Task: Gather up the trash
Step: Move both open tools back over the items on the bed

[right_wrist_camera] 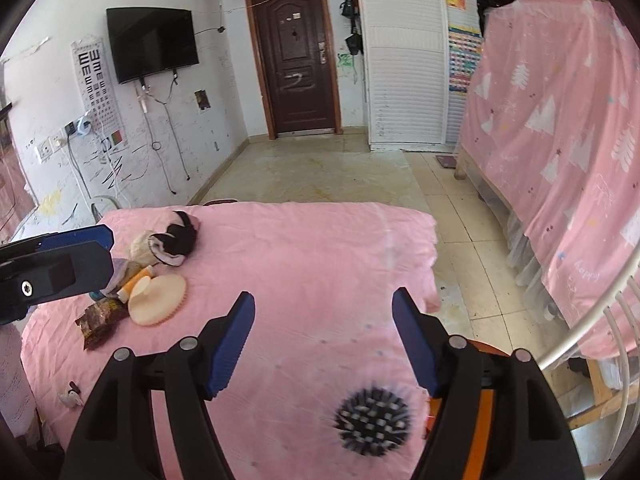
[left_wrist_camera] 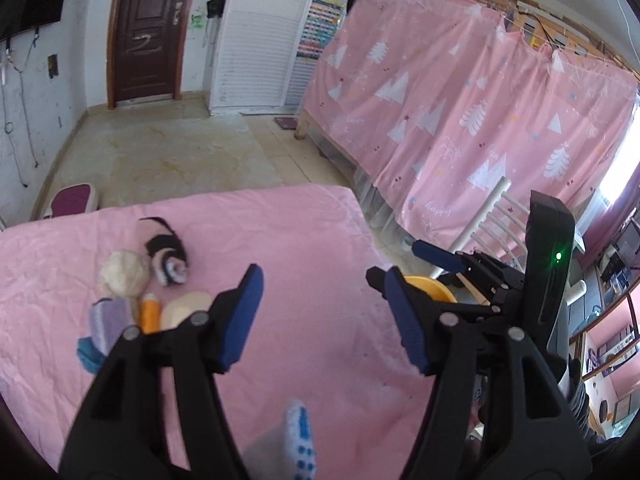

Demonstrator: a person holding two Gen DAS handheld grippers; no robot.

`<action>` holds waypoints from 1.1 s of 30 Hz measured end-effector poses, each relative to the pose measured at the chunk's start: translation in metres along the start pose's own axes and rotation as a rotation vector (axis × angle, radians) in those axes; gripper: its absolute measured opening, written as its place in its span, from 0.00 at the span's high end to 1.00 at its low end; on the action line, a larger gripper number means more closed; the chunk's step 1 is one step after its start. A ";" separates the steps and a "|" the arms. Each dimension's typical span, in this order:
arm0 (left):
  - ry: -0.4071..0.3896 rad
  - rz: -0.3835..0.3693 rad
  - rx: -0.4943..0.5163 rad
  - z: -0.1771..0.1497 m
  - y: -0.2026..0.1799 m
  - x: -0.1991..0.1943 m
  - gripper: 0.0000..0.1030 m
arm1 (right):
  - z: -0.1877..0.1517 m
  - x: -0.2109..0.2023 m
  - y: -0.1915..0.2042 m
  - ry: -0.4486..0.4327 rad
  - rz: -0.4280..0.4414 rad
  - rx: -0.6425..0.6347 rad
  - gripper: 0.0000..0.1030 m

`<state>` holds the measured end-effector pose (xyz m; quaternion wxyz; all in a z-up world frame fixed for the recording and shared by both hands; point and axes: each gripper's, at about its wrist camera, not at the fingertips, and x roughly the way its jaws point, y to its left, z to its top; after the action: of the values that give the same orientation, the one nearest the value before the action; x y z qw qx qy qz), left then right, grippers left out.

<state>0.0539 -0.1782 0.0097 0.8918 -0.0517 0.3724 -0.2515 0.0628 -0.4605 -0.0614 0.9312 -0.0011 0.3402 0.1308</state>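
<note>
A pink-covered table [left_wrist_camera: 312, 232] holds a cluster of items at its left: a black-and-white sock roll [left_wrist_camera: 166, 252], a cream ball [left_wrist_camera: 122, 274], an orange bottle [left_wrist_camera: 150, 314], a cream round brush [right_wrist_camera: 158, 300] and a brown snack wrapper [right_wrist_camera: 100, 320]. My left gripper [left_wrist_camera: 322, 276] hovers open over bare cloth, right of the cluster, with nothing between its pads. A blurred blue-and-white item [left_wrist_camera: 302, 432] shows low between its arms. My right gripper [right_wrist_camera: 324, 296] is open too. A blurred black spiky ball [right_wrist_camera: 372, 420] lies under its jaws, untouched.
An orange basin [left_wrist_camera: 428, 286] sits past the table's right edge, beside a white metal chair back [right_wrist_camera: 592, 320]. A bunk bed draped in a pink curtain [left_wrist_camera: 460, 112] fills the right side. Tiled floor [right_wrist_camera: 320, 172] runs to a dark door [right_wrist_camera: 300, 68].
</note>
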 end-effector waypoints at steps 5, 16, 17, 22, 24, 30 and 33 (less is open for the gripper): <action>-0.016 0.026 -0.044 -0.003 0.030 -0.012 0.41 | 0.011 0.012 0.031 0.009 0.015 -0.052 0.39; -0.004 0.147 -0.149 -0.015 0.104 -0.024 0.41 | 0.037 0.041 0.079 0.035 0.024 -0.153 0.36; -0.003 0.158 -0.157 -0.015 0.111 -0.025 0.41 | 0.040 0.045 0.081 0.039 0.026 -0.160 0.36; 0.016 0.183 -0.187 -0.021 0.136 -0.025 0.41 | 0.050 0.063 0.094 0.054 0.035 -0.187 0.36; 0.028 0.188 -0.192 -0.023 0.140 -0.022 0.41 | 0.053 0.071 0.099 0.064 0.043 -0.193 0.36; 0.090 0.191 -0.184 -0.033 0.148 -0.003 0.41 | 0.060 0.091 0.113 0.081 0.075 -0.195 0.36; 0.112 0.188 -0.183 -0.036 0.149 0.005 0.41 | 0.064 0.100 0.118 0.091 0.100 -0.185 0.35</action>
<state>0.0936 -0.0480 -0.0608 0.8809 -0.0834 0.4462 -0.1343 0.1485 -0.3163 -0.0653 0.9030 -0.0760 0.3682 0.2080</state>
